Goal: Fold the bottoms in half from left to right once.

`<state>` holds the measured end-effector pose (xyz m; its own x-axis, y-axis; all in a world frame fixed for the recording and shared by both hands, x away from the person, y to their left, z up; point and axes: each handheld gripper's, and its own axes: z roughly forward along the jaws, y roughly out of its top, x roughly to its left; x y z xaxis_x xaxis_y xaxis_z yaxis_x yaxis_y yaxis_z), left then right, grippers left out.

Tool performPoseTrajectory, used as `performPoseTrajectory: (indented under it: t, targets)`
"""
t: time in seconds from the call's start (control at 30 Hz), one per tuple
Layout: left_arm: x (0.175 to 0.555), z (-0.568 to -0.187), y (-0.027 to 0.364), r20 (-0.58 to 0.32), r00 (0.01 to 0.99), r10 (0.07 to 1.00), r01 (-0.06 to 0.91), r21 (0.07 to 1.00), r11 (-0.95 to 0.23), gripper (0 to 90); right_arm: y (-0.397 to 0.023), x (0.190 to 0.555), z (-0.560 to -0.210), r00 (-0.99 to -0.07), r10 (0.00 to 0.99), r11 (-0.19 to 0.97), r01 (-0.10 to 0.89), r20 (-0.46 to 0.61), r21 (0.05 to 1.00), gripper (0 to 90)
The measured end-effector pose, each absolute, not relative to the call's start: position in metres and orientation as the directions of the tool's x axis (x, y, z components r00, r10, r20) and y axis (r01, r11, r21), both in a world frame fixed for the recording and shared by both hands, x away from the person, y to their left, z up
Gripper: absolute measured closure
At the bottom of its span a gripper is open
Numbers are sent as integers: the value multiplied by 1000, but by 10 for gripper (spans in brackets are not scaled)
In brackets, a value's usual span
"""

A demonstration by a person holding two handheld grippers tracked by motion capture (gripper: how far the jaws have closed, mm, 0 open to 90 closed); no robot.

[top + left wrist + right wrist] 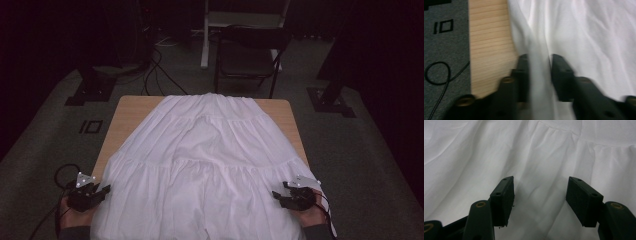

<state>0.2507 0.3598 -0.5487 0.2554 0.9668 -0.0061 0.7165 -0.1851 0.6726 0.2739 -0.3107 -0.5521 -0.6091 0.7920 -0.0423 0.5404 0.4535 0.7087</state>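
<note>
A white tiered skirt [210,160] lies spread flat over a light wooden table [130,112], waistband at the far edge and hem hanging off the near edge. My left gripper [106,191] is at the skirt's near left edge. In the left gripper view, the left gripper [540,72] has its jaws close together, with a raised ridge of the skirt [586,37] filling the gap between them, beside bare table [489,37]. My right gripper [277,196] rests over the skirt's near right side. In its own view, the right gripper [540,192] is open, jaws wide apart above flat skirt fabric [499,150].
A dark folding chair [250,55] stands beyond the table's far edge. Black cables [62,172] loop on the grey carpet to the left of the table, and a cable [436,75] shows in the left gripper view. Stand bases sit on the floor at both far sides.
</note>
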Motion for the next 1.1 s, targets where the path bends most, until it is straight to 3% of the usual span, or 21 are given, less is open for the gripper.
performPoseTrajectory:
  t: [0.07, 0.1, 0.13, 0.4, 0.73, 0.87, 1.1]
  targets:
    - [251, -548, 359, 0, 259, 966, 718, 670, -192, 842, -311, 274, -552, -607, 793, 451, 540, -41, 711, 387]
    - [252, -546, 355, 109, 229, 967, 727, 642, -244, 842, -312, 274, -551, -606, 795, 448, 538, -42, 714, 385]
    - [253, -546, 355, 126, 221, 967, 731, 635, -250, 876, -316, 273, -547, -584, 811, 424, 528, -49, 736, 372]
    - [256, -543, 369, 240, 131, 962, 755, 605, -254, 883, -333, 272, -555, -503, 864, 360, 612, -4, 704, 370]
    - [243, -520, 403, 251, -18, 968, 727, 668, -160, 885, -297, 256, -557, -557, 830, 397, 574, -13, 716, 379]
    - [238, -509, 401, 228, -9, 974, 703, 694, -156, 884, -275, 253, -556, -607, 795, 437, 554, -15, 709, 378]
    - [237, -473, 360, 205, 116, 972, 610, 757, -232, 884, -272, 252, -550, -618, 785, 450, 523, -41, 723, 373]
